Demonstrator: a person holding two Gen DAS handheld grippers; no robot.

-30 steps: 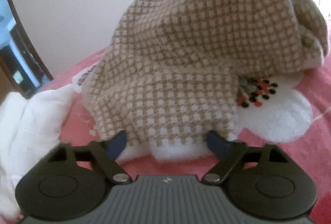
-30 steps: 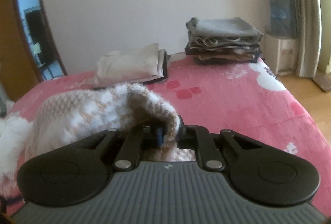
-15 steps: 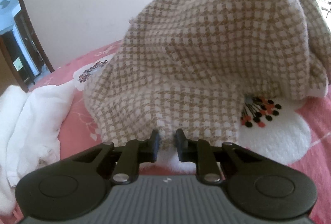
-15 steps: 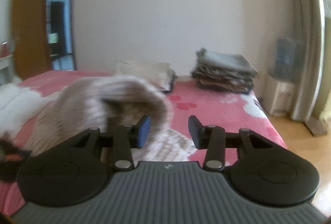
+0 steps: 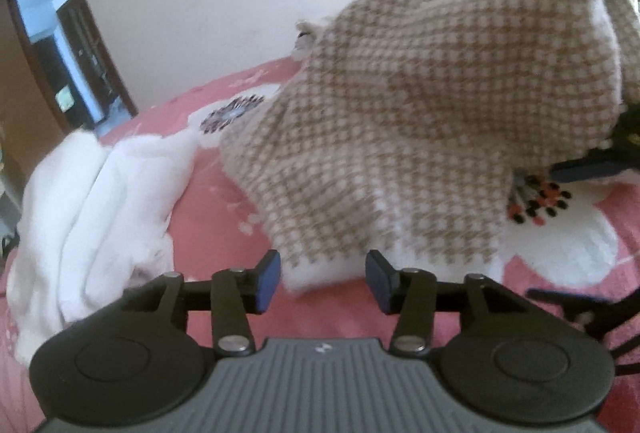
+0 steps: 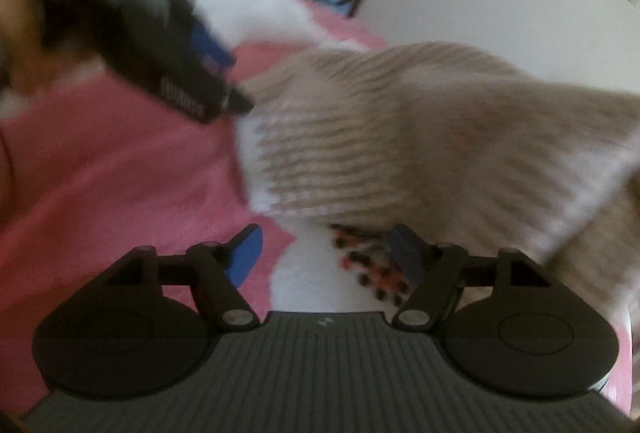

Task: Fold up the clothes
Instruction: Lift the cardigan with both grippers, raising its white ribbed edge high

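A checked beige knit sweater (image 5: pixel 404 121) is seen heaped on a pink bedspread (image 5: pixel 216 229) at 12 o'clock; the left gripper (image 5: pixel 322 275) and right gripper (image 6: pixel 326 253) are opening, with nothing grasped.

Beige-and-white checked sweater (image 5: pixel 420 121) lies humped on bed.

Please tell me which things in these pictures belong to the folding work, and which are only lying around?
Belonging to the job:
- checked beige sweater
- left gripper, jaws opening, hem at them, not pinched
- right gripper, jaws opening, nothing between

Lying about:
- white fluffy garment, perhaps next
- pink flowered bedspread
- doorway
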